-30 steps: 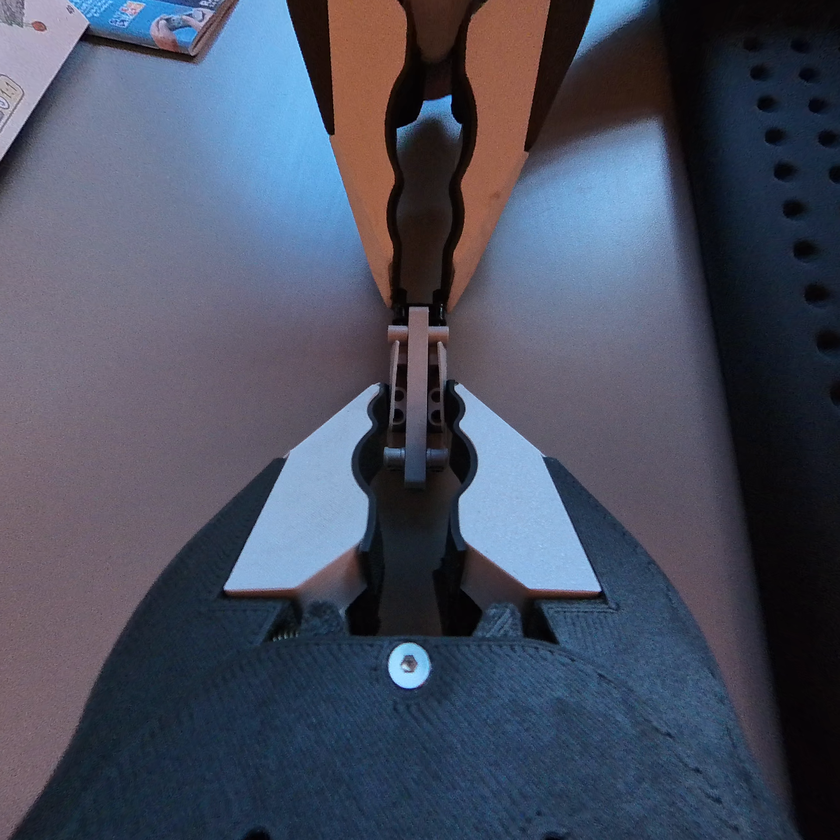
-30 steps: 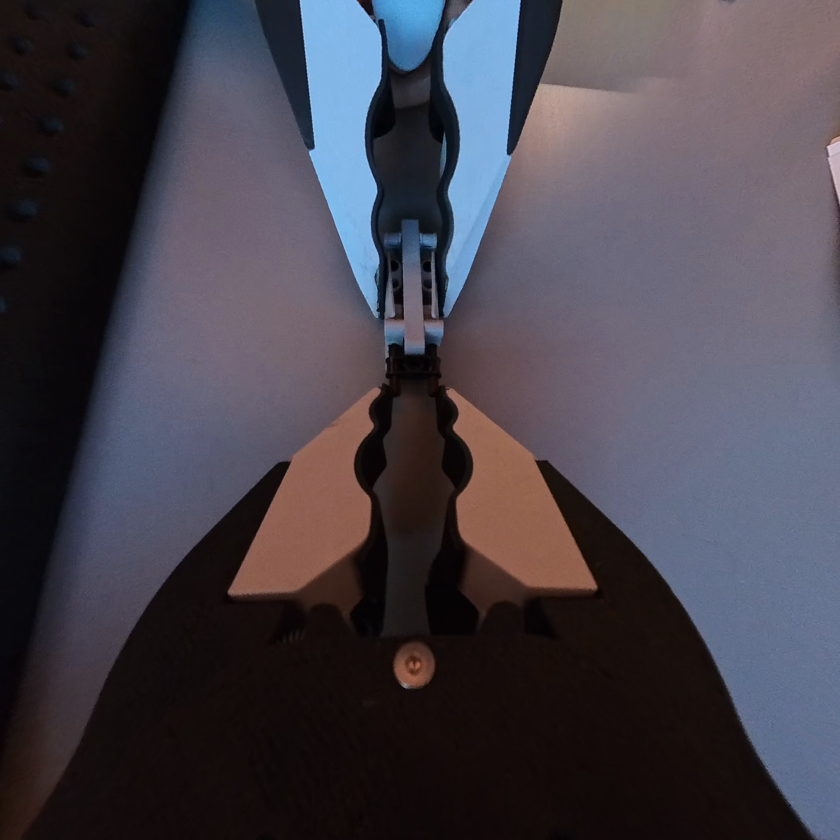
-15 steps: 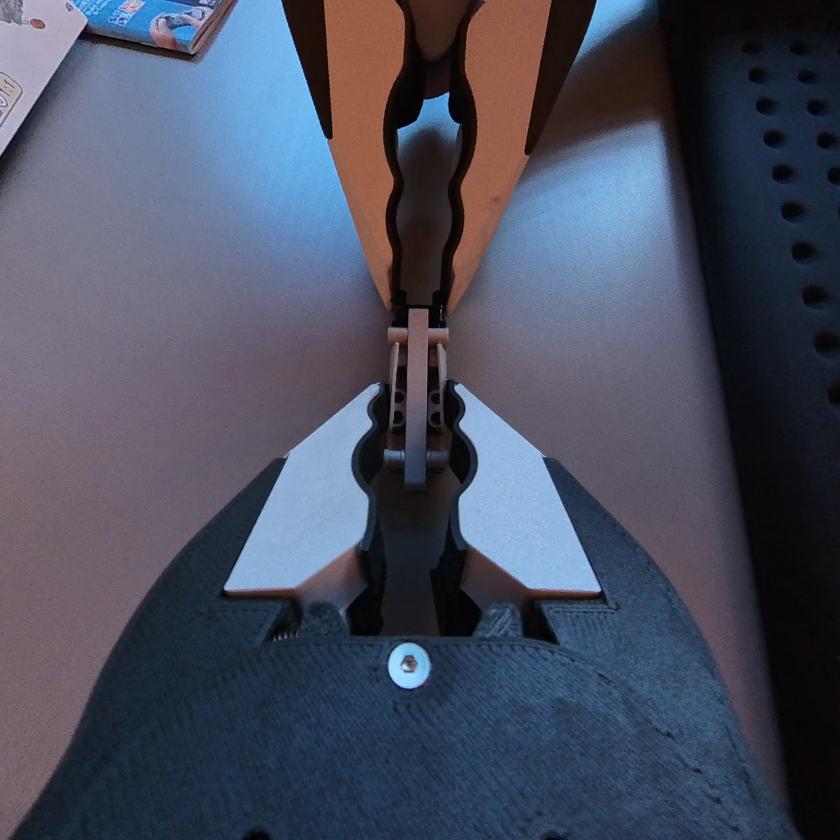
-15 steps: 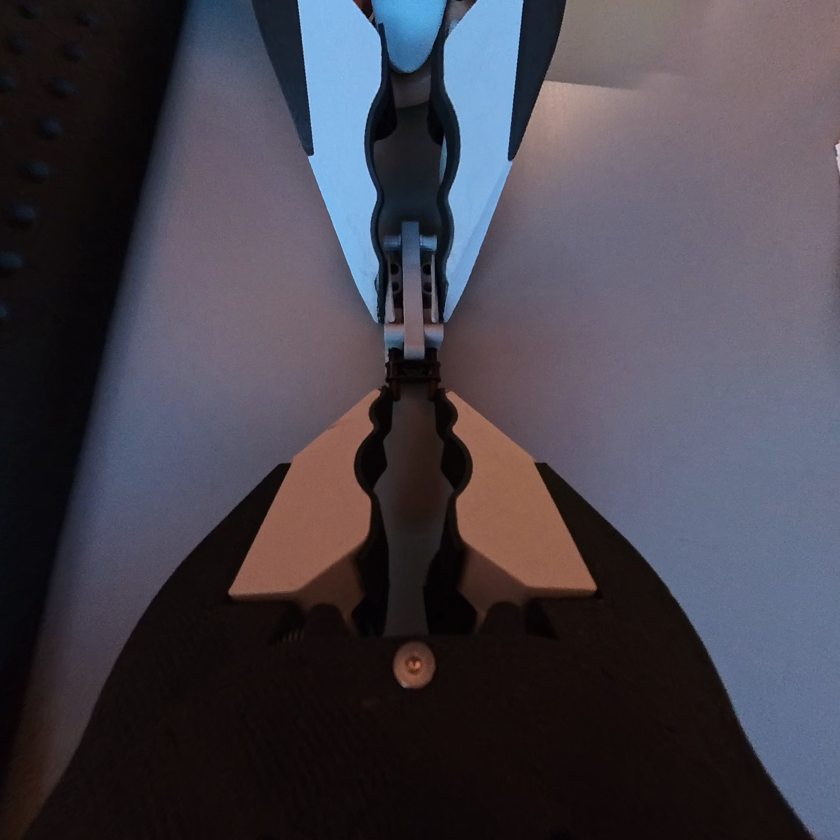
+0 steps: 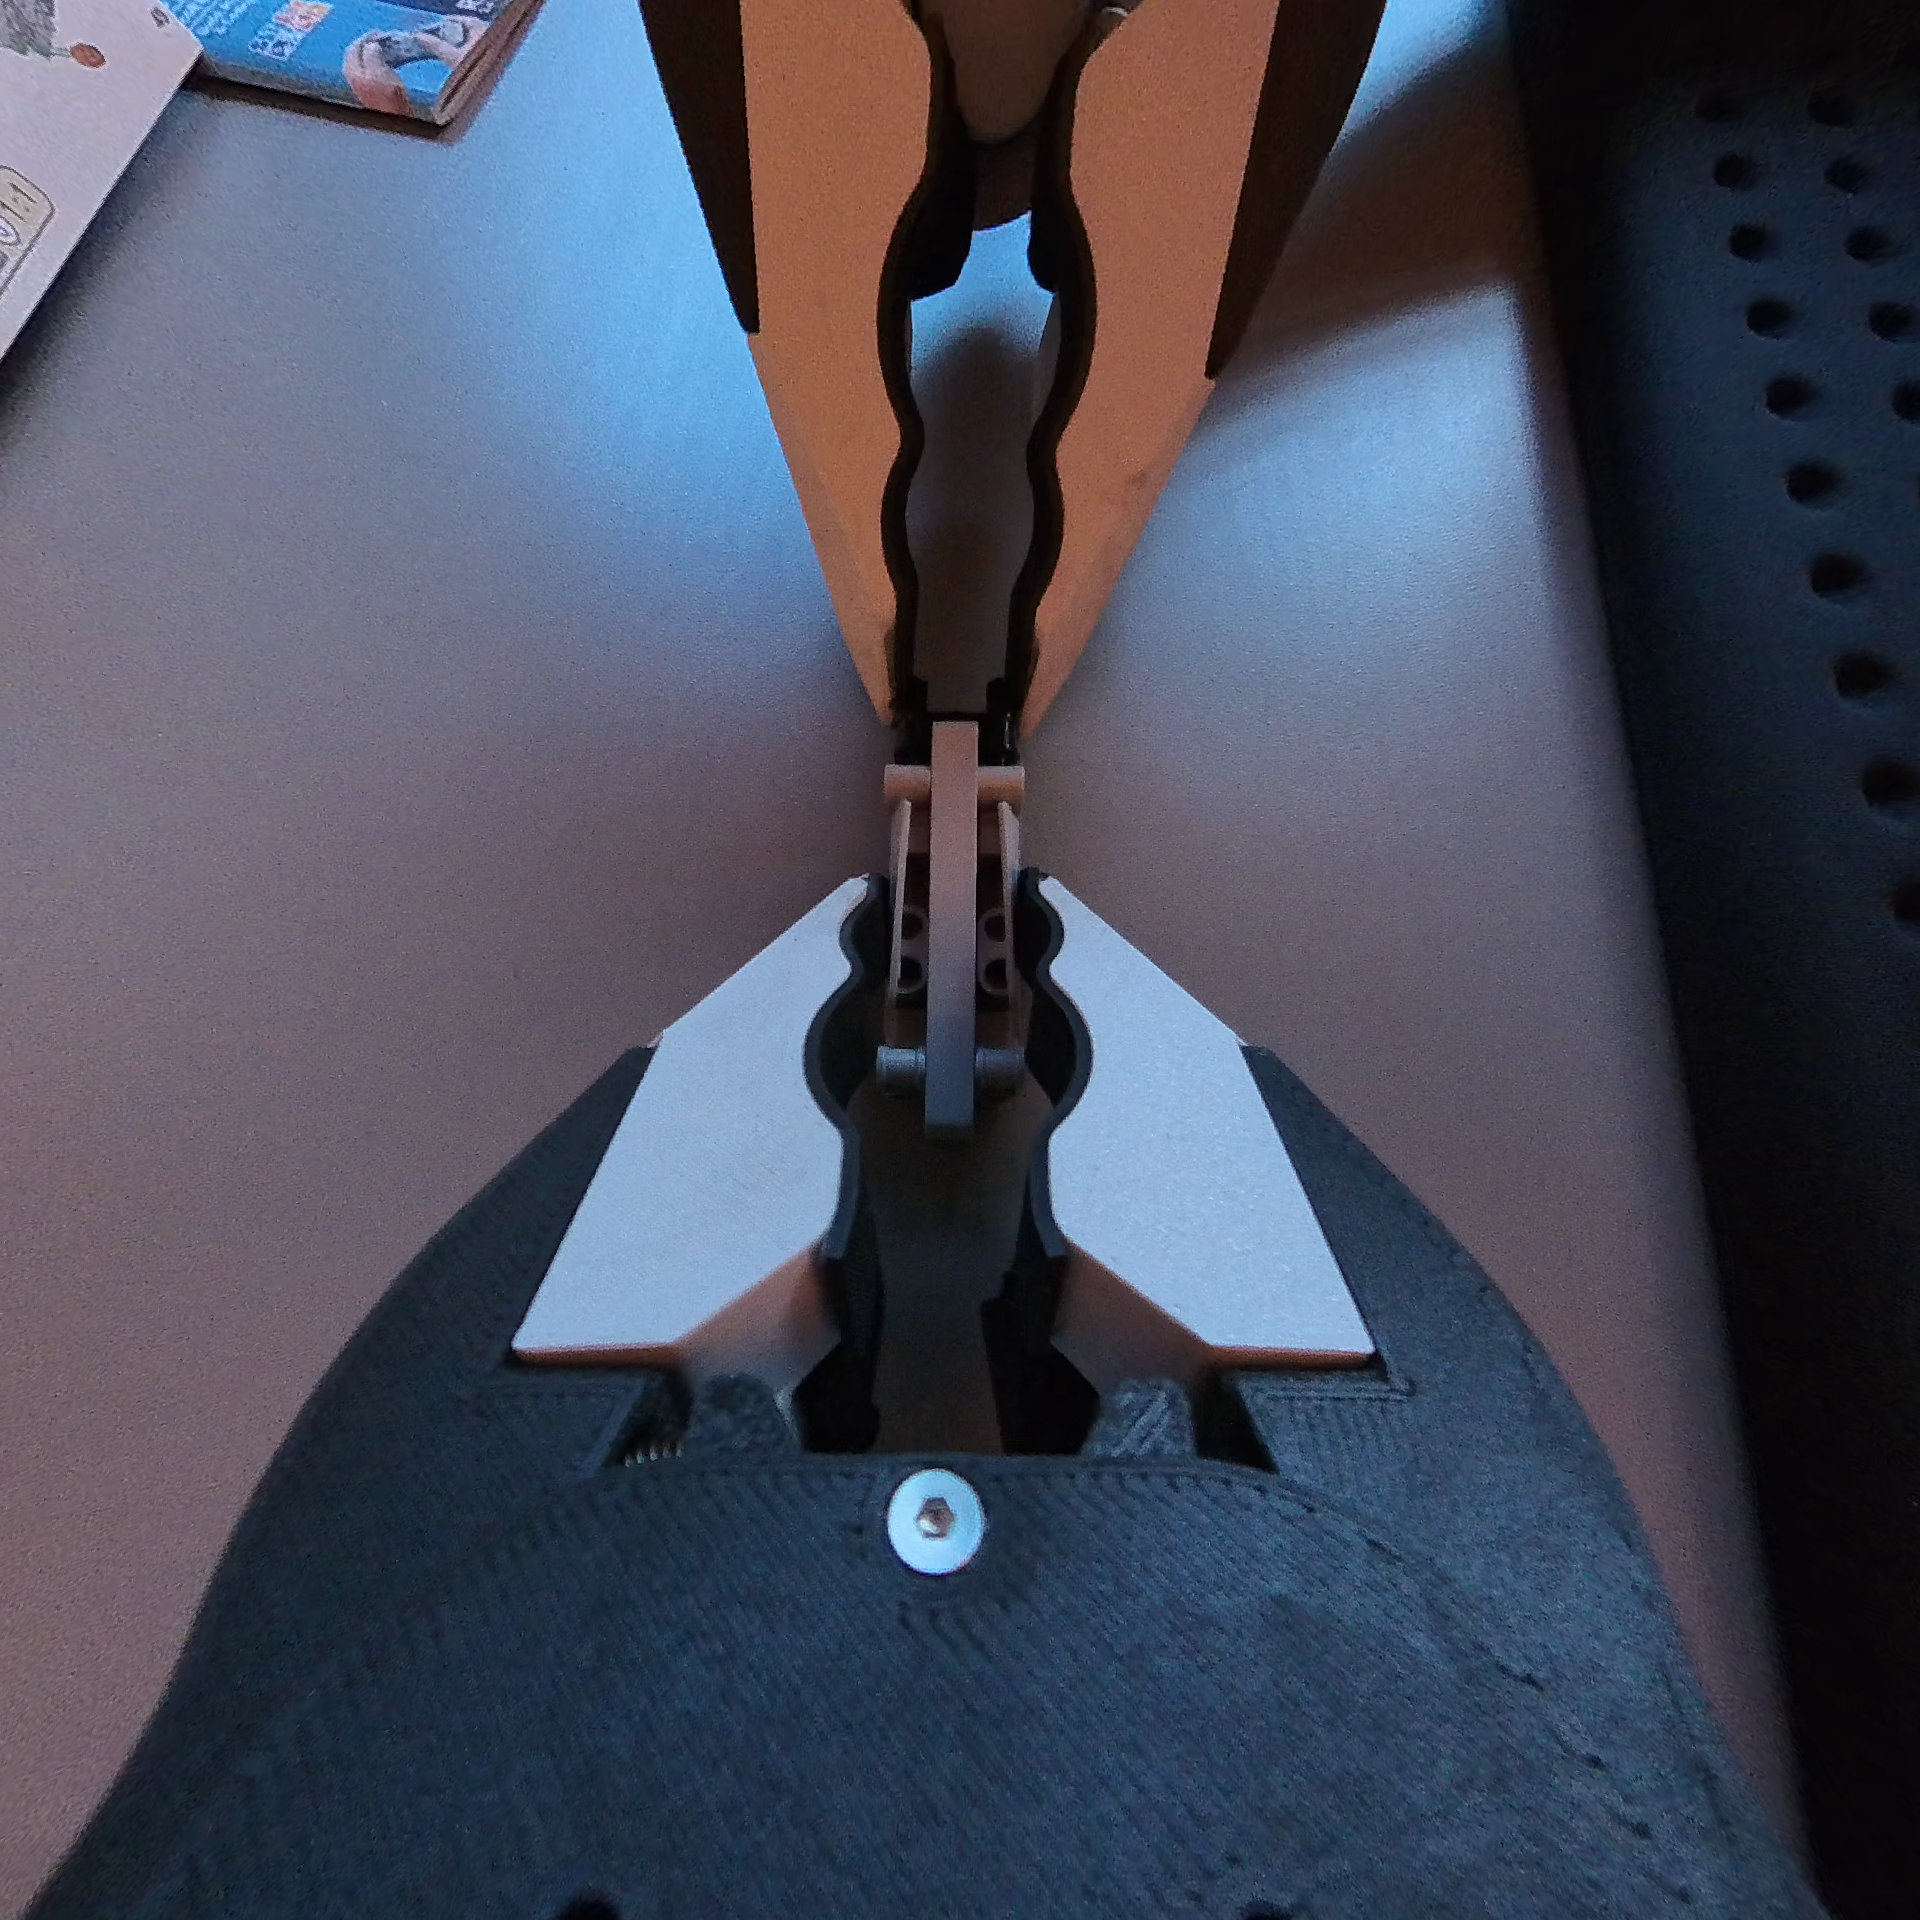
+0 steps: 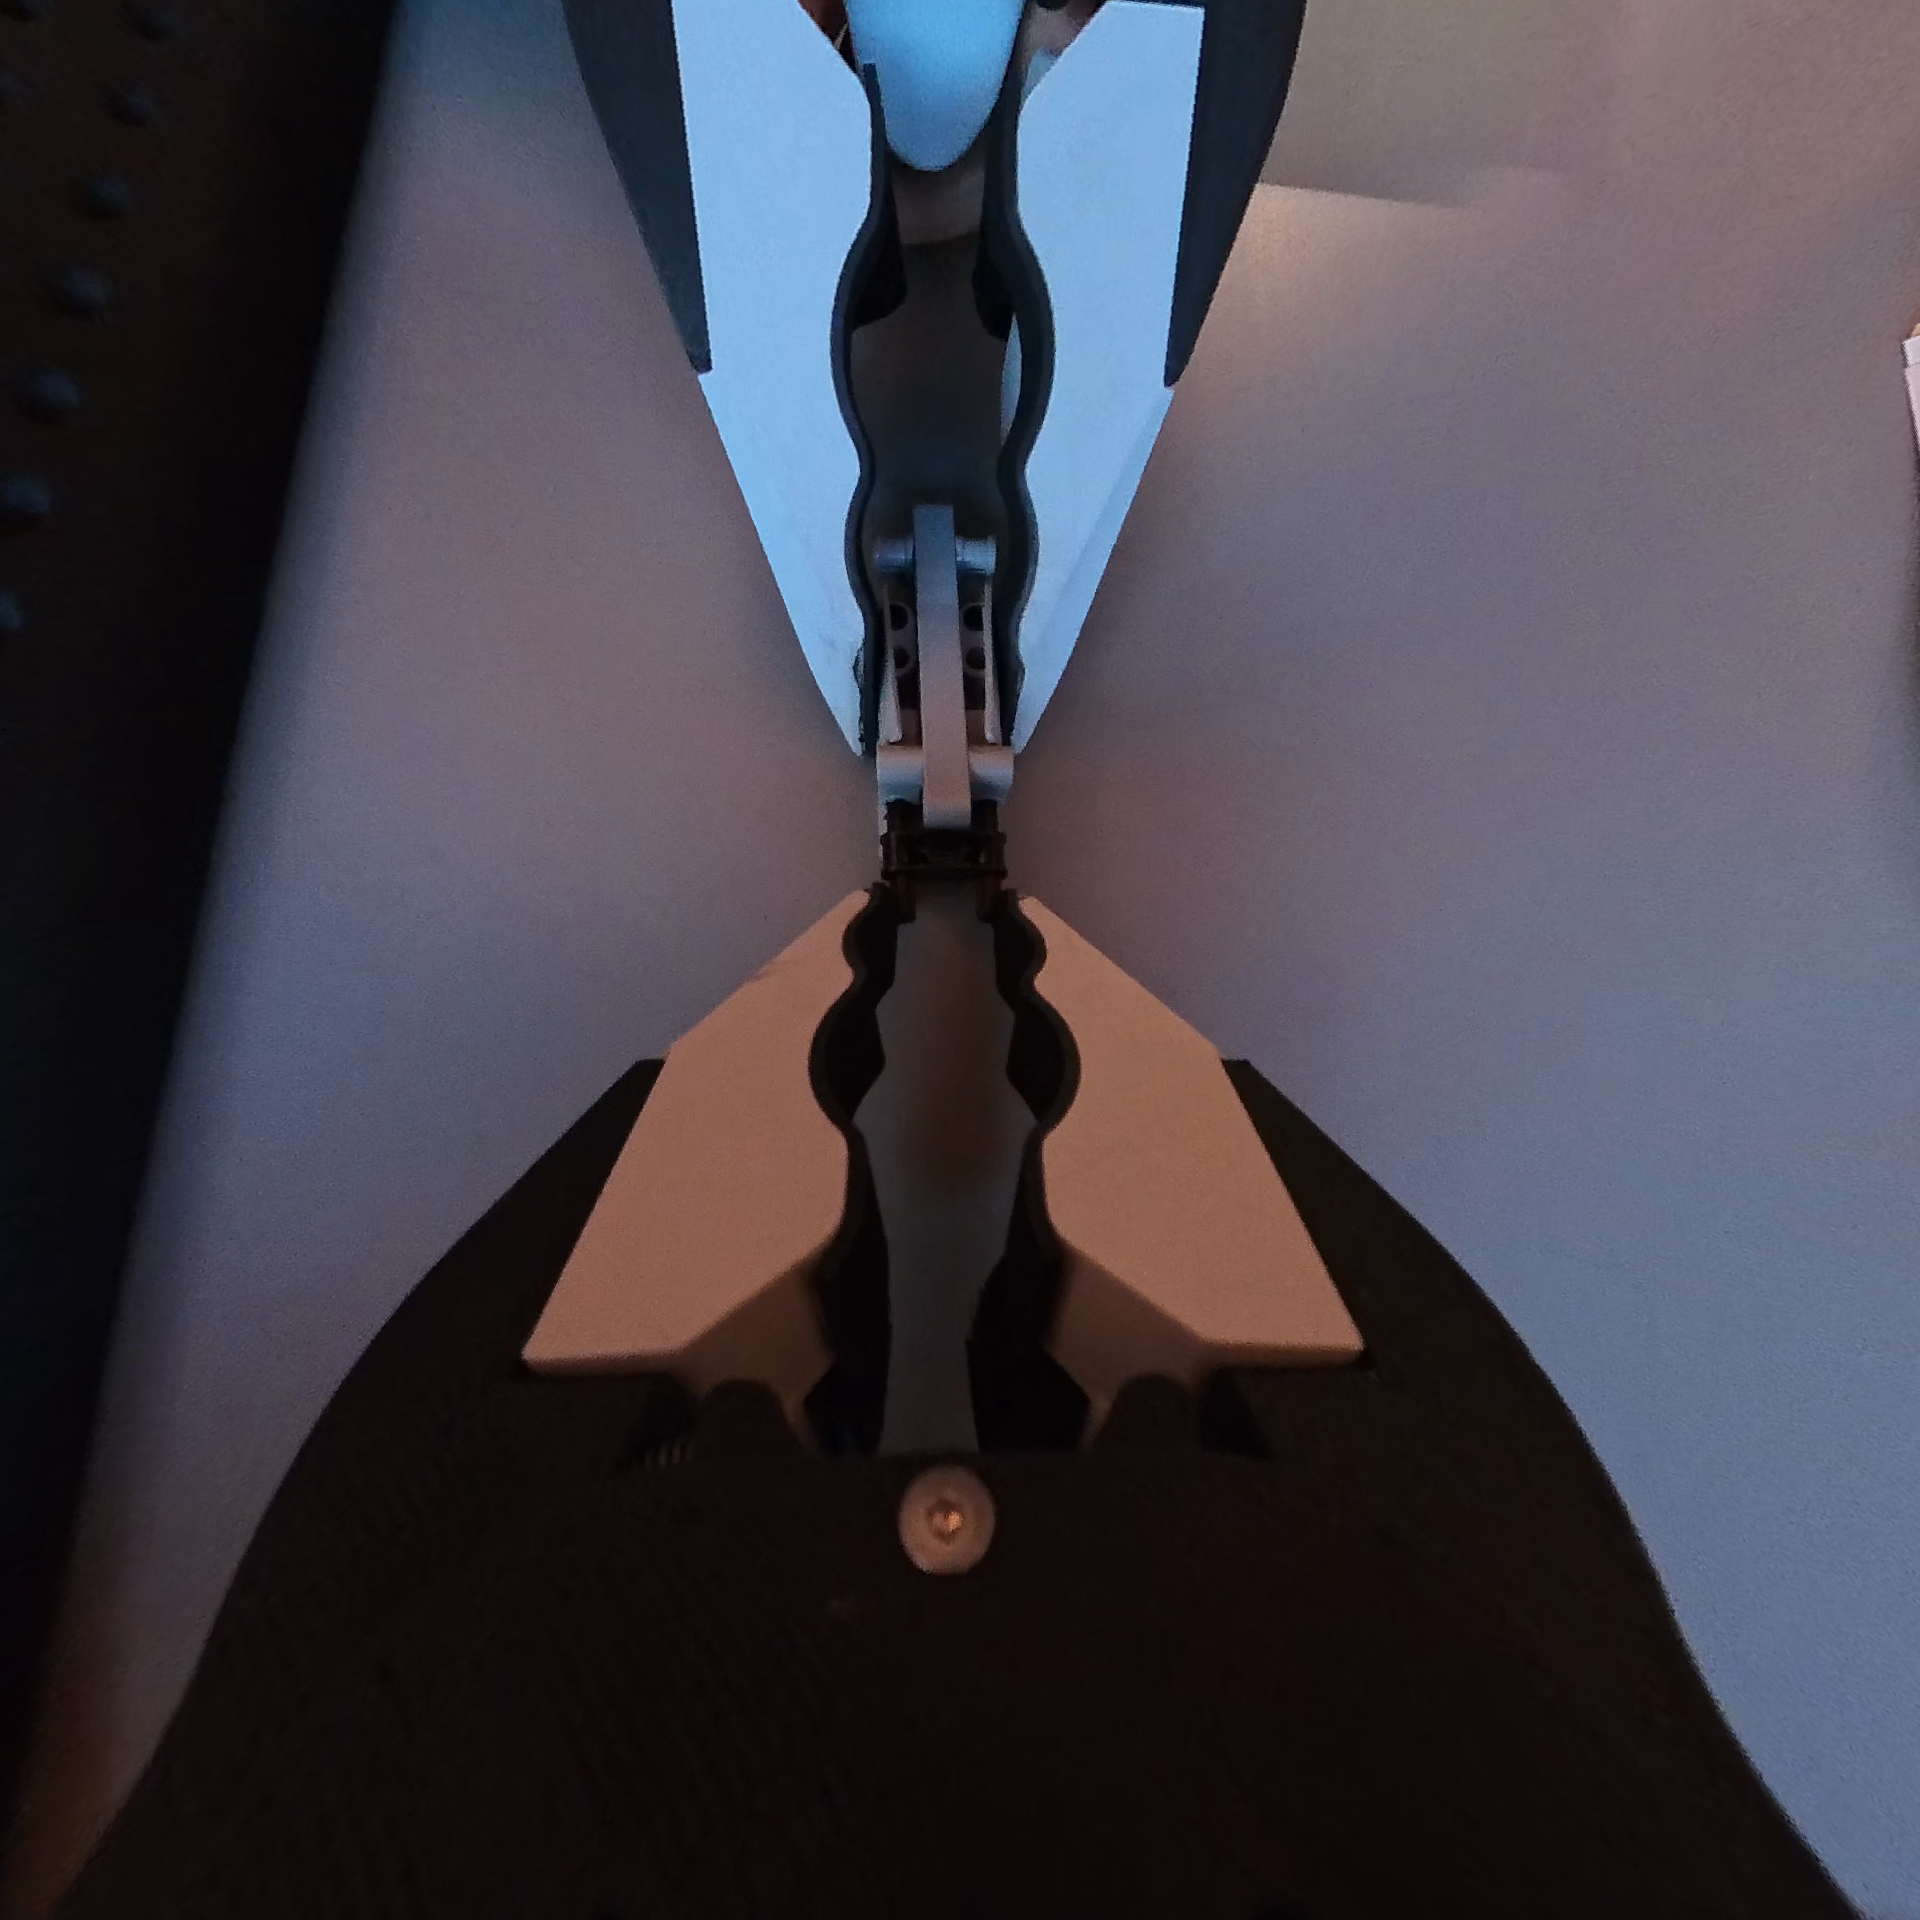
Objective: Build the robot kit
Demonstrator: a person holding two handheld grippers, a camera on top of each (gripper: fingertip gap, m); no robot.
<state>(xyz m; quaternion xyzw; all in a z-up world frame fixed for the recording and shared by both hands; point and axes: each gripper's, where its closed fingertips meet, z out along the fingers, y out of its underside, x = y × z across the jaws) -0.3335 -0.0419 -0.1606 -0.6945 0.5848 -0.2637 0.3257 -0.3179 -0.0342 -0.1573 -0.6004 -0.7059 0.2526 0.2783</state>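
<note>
A small grey brick assembly [image 5: 951, 935] with studded side plates and a curved middle piece is held above the grey table [image 5: 416, 727] between two grippers that face each other. My left gripper [image 5: 951, 883] is shut on the assembly's sides. My right gripper [image 6: 940, 899] comes from the opposite side and is shut on a small black piece [image 6: 940, 854] at the assembly's end. In the right wrist view the grey assembly [image 6: 940, 675] sits in the left gripper [image 6: 935, 738]. In the left wrist view the right gripper [image 5: 951, 707] touches the assembly's far end.
A blue booklet [image 5: 353, 52] and a white sheet [image 5: 62, 156] lie at the table's far left. A dark perforated surface [image 5: 1766, 623] runs along the right side; it also shows in the right wrist view [image 6: 104, 520]. A white edge [image 6: 1912, 384] shows at the right. The tips of both grippers are at nearly the same place.
</note>
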